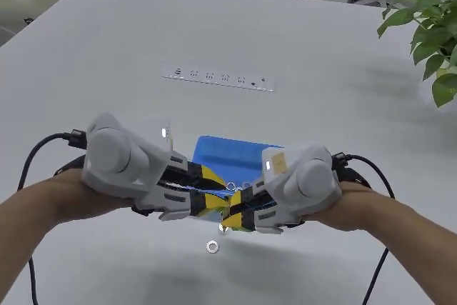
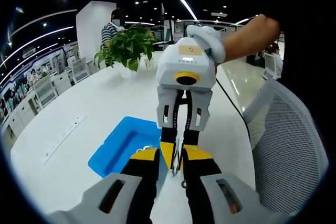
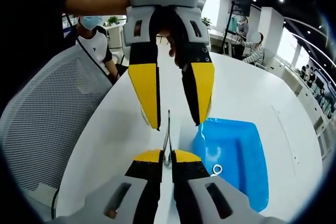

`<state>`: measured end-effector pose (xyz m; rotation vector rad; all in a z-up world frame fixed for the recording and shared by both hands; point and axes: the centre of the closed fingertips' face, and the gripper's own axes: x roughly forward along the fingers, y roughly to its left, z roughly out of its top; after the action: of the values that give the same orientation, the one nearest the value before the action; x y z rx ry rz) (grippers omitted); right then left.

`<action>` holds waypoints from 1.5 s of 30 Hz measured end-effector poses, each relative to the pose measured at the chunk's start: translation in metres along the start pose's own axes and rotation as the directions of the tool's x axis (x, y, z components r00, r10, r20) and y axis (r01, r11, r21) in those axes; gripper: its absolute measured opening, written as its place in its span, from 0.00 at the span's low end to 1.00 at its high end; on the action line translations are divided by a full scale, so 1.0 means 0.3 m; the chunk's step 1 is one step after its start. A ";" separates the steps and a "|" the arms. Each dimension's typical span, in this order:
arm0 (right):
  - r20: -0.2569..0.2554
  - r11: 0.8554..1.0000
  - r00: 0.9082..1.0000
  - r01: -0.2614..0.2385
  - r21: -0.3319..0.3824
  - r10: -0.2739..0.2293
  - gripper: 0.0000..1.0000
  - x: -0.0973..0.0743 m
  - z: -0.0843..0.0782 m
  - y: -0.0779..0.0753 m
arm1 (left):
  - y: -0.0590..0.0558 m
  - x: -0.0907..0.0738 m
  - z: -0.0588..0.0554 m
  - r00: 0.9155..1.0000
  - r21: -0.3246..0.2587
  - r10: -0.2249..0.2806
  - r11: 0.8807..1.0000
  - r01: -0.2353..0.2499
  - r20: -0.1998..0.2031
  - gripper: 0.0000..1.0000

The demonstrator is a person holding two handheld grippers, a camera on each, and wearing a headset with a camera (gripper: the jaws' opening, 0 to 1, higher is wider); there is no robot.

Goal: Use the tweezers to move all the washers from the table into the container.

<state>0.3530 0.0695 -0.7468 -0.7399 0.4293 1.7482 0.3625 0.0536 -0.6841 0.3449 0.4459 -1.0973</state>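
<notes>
Bright overhead light, fisheye-warped edges.

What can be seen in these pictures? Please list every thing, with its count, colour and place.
table: one, white, under everything.
container: one, blue, on the table beside the grippers.
washer on the table: one, silver, on the near side of the grippers.
washer in the container: at least one, silver, near its edge.
tweezers: one, metal, between the two grippers.
power strip: one, white, in the table beyond the container.
plant: one, green, at the table's far right.
mesh chair: one, pale grey, beside the table.
people: a few, in the background.
left gripper: grey, yellow-black jaws apart around the tweezers.
right gripper: same colours, shut on the tweezers.
left hand, right hand: each holding a gripper.
</notes>
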 end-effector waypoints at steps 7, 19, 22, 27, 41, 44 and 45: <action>0.005 1.000 1.000 0.002 -0.017 -0.002 0.07 -0.029 0.034 -0.010 | 0.001 -0.008 -0.009 1.000 -0.031 0.012 0.999 -0.012 0.003 0.37; 0.017 1.000 1.000 -0.005 -0.028 0.005 0.07 -0.089 0.082 -0.029 | 0.006 -0.013 -0.018 0.998 -0.079 0.056 0.995 -0.055 0.016 0.72; 0.025 1.000 1.000 0.000 -0.025 0.001 0.07 -0.103 0.093 -0.038 | 0.010 -0.015 -0.013 0.997 -0.098 0.070 0.993 -0.066 0.031 0.77; 0.037 1.000 0.999 0.008 -0.029 -0.007 0.07 -0.130 0.118 -0.062 | 0.013 -0.015 -0.018 0.996 -0.109 0.078 0.991 -0.074 0.036 0.85; 0.052 0.996 0.997 0.068 -0.056 -0.065 0.08 -0.162 0.135 -0.173 | 0.036 -0.020 -0.017 0.992 -0.129 0.115 0.986 -0.108 0.047 0.99; 0.046 0.995 0.996 0.080 -0.066 -0.077 0.08 -0.159 0.128 -0.194 | 0.045 -0.020 -0.019 0.991 -0.132 0.122 0.985 -0.115 0.048 0.99; 0.048 0.994 0.995 0.086 -0.068 -0.083 0.08 -0.158 0.126 -0.204 | 0.047 -0.020 -0.020 0.991 -0.132 0.123 0.984 -0.116 0.046 0.99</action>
<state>0.4094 0.0774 -0.6821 -0.7559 0.3033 1.7040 0.3721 0.0671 -0.6855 0.2244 0.4401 -0.9536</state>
